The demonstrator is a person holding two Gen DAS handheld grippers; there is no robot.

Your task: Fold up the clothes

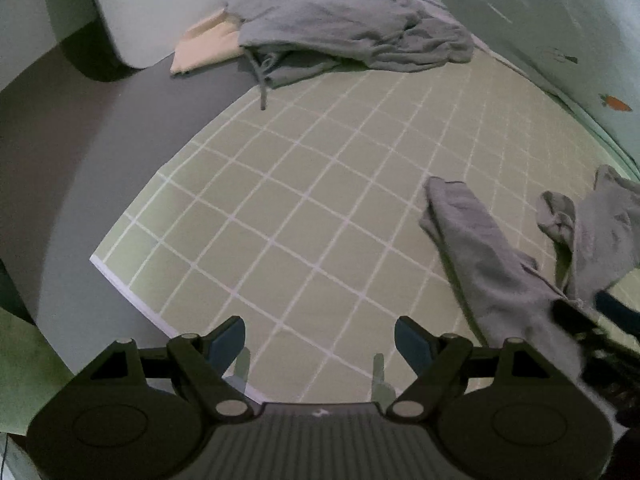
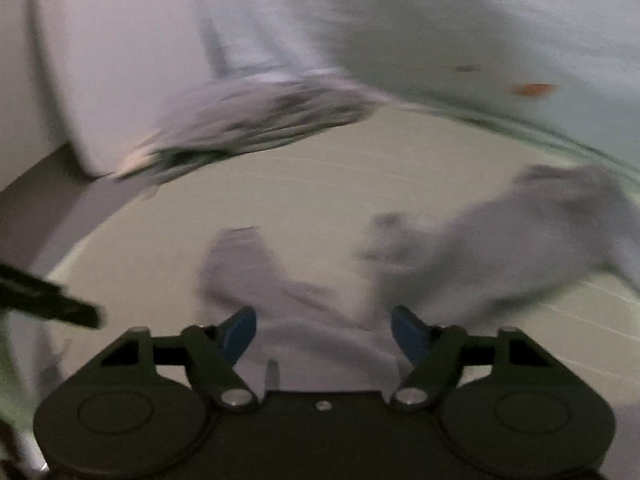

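A grey garment (image 1: 500, 264) lies crumpled at the right of the green gridded mat (image 1: 304, 208). It also shows blurred in the right wrist view (image 2: 500, 256), with part of it spread under that gripper. A second grey garment (image 1: 344, 28) with a drawstring is heaped at the mat's far edge; in the right wrist view it is a blurred streak (image 2: 260, 120). My left gripper (image 1: 320, 340) is open and empty over the mat's near part. My right gripper (image 2: 323, 332) is open above the near garment and shows at the right edge of the left wrist view (image 1: 592, 328).
A folded cream cloth (image 1: 208, 46) lies on the dark floor beside the far garment. A white rounded unit (image 1: 132, 8) stands at the back left. A pale patterned wall or bedding (image 1: 560, 20) borders the mat on the right.
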